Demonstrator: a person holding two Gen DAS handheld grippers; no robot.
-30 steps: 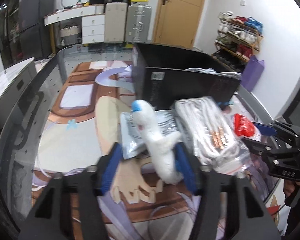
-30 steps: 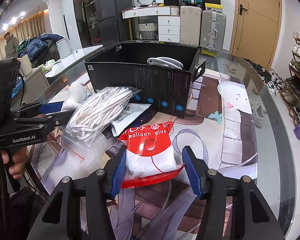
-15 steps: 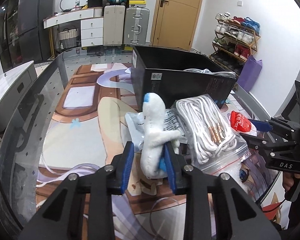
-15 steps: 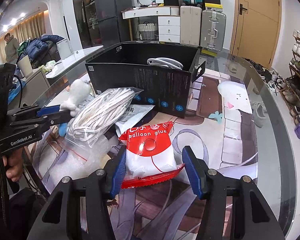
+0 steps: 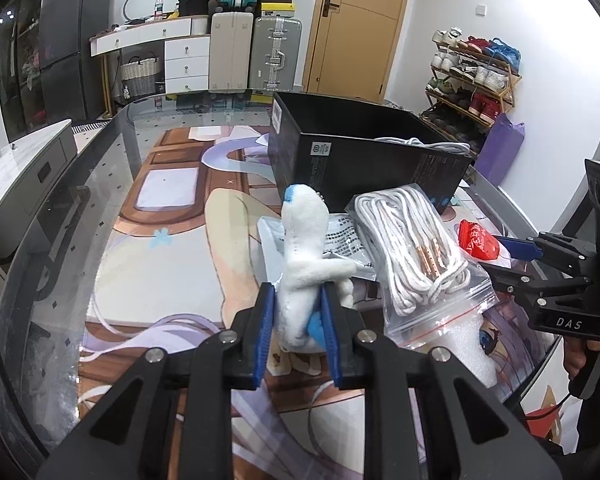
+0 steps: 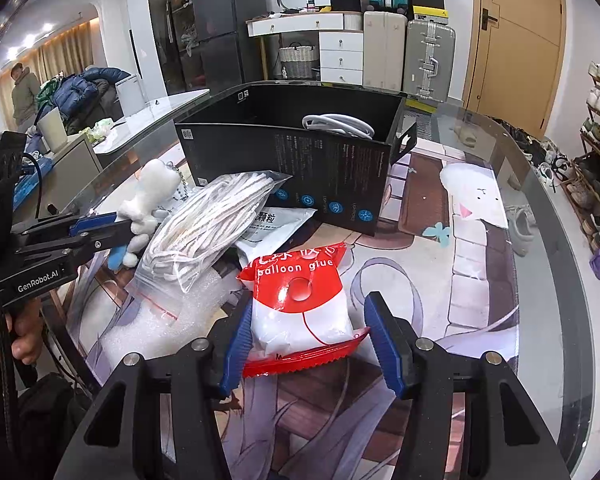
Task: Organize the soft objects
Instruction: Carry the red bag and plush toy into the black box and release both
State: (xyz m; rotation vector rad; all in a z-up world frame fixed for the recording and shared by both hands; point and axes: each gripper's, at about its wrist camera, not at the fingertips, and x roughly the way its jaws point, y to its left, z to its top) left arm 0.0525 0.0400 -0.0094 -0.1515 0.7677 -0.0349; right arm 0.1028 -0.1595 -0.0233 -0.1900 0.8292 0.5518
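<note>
from the left wrist we look over a glass worktop (image 5: 100,184) laid over a cartoon print, with suitcases (image 5: 256,52), a white drawer unit and a wooden door at the back of the room and a shoe rack (image 5: 472,76) on the right. our left gripper (image 5: 296,320) has its jaws clamped on the lower body of a white plush toy (image 5: 304,248), which stands upright between the blue pads, its blue-tipped head pointing away from us. just beyond it lies a flat white packet (image 5: 340,240), and right beside that a zip bag of white cord (image 5: 416,252) with copper tips. behind those sits the black box (image 5: 364,156), open at the top, with a coil of white cable showing over its rim. over on the right, the right gripper (image 5: 516,246) reaches in next to a red packet.

from the right wrist we see the same worktop (image 6: 540,200), a fridge and a pile of coats off to the left. our right gripper (image 6: 308,344) has its jaws apart, one on each side of the red-and-white balloon glue packet (image 6: 300,300), which lies flat on the worktop; the left pad looks to be touching it, the right pad stands clear. the black box (image 6: 300,168) is behind, the coiled cable (image 6: 340,126) inside it. the cord bag (image 6: 212,224) leans to the left, and past it the left gripper (image 6: 100,226) holds the plush toy (image 6: 148,196).
</note>
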